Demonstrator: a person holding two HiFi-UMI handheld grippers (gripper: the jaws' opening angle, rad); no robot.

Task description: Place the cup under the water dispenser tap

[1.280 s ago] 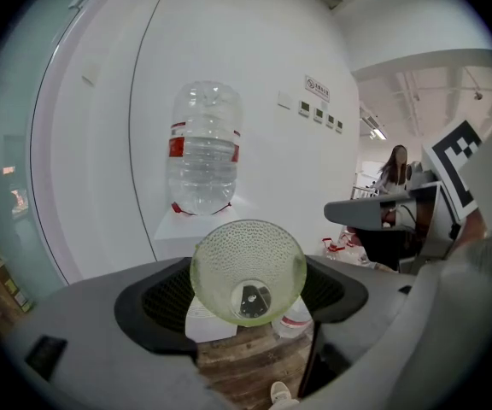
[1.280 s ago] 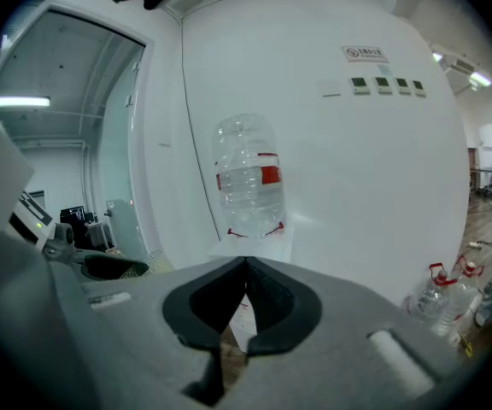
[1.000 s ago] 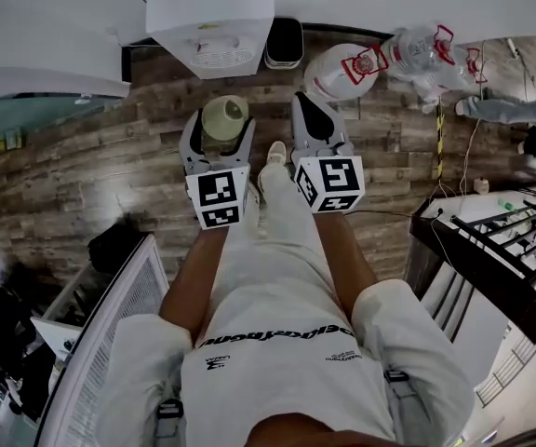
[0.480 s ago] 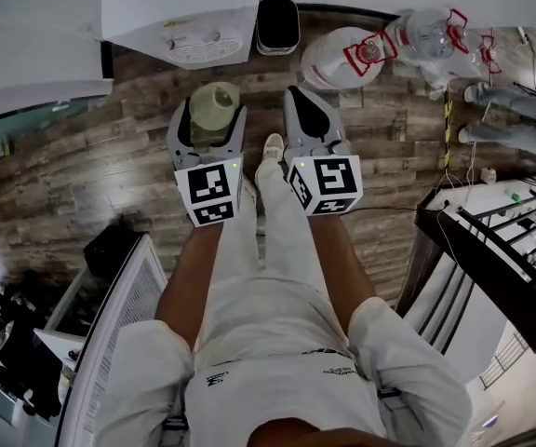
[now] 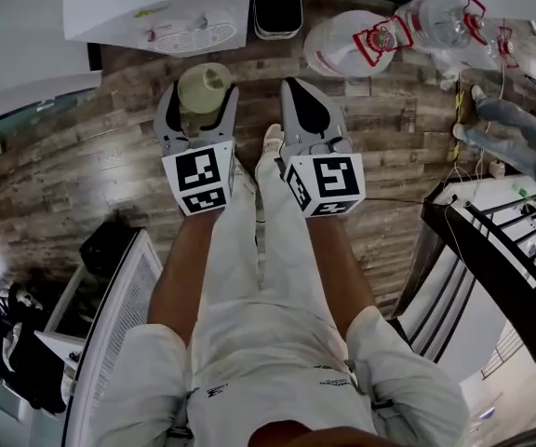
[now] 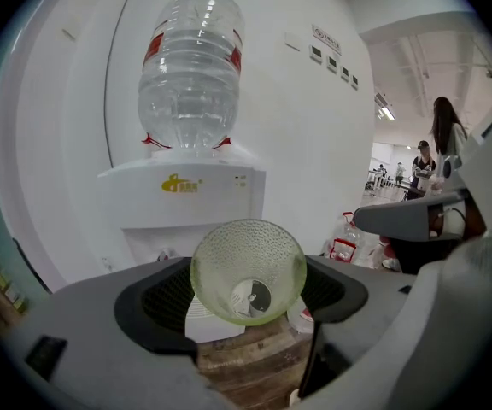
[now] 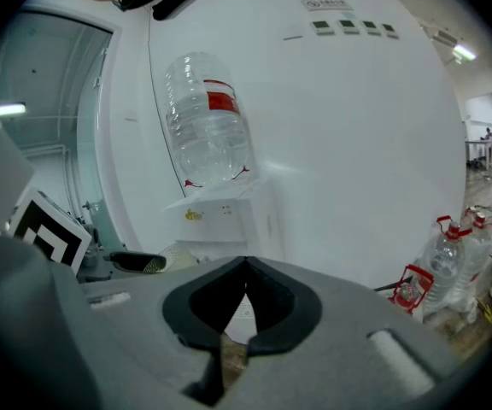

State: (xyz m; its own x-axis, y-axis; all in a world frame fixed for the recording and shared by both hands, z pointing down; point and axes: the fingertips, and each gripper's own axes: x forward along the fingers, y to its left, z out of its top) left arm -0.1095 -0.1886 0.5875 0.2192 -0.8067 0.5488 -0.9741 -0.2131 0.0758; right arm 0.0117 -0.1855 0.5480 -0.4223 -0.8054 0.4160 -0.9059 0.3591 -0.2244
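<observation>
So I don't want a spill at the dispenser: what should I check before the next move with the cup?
1. Grip: ok. The left gripper holds the cup between its jaws.
2. Cup mouth up: ok. Its open side faces up in the head view.
3. Cup under the tap: not ok. It hangs in front of the water dispenser, short of the tap.
4. Drip tray free: ok. Nothing stands on it.
5. Right gripper out of the way: ok. It is shut, empty, beside the left one.
6. Water in the bottle: cannot tell.
</observation>
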